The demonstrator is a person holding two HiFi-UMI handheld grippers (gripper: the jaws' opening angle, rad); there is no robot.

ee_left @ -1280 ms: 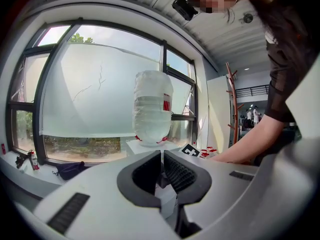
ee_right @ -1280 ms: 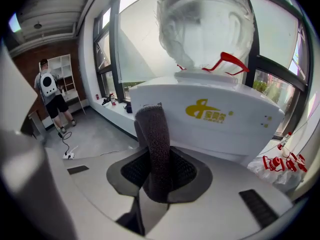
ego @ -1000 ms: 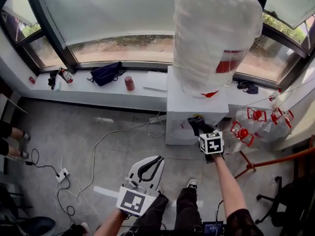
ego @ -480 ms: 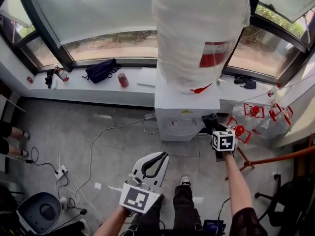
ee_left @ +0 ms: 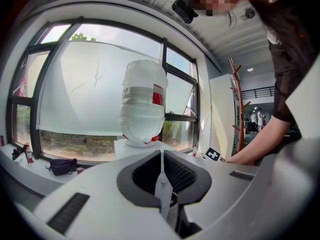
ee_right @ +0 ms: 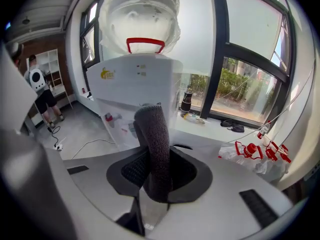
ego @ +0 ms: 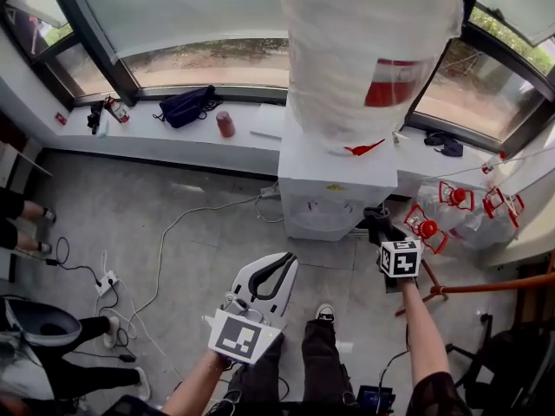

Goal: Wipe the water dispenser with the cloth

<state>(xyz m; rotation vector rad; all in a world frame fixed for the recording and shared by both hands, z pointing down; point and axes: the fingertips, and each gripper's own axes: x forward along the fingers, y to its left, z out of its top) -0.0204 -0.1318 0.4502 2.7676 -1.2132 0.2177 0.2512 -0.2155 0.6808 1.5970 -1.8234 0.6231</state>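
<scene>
The white water dispenser stands against the window ledge with a big plastic-wrapped bottle on top; it also fills the right gripper view. My right gripper is shut on a dark grey cloth, which sticks up from its jaws. It hovers just off the dispenser's front right corner, apart from it. My left gripper is lower, over the floor in front of the dispenser, jaws shut with nothing in them. The left gripper view shows the bottle ahead.
The window ledge holds a black bag, a red cup and small items. Empty bottles with red caps lie right of the dispenser. Cables and a power strip lie on the floor at left. A person stands at lower left.
My right gripper with the cloth has drawn back from the dispenser's front to its right corner and lower. The left gripper shifted slightly right. A person has come into view at lower left.
</scene>
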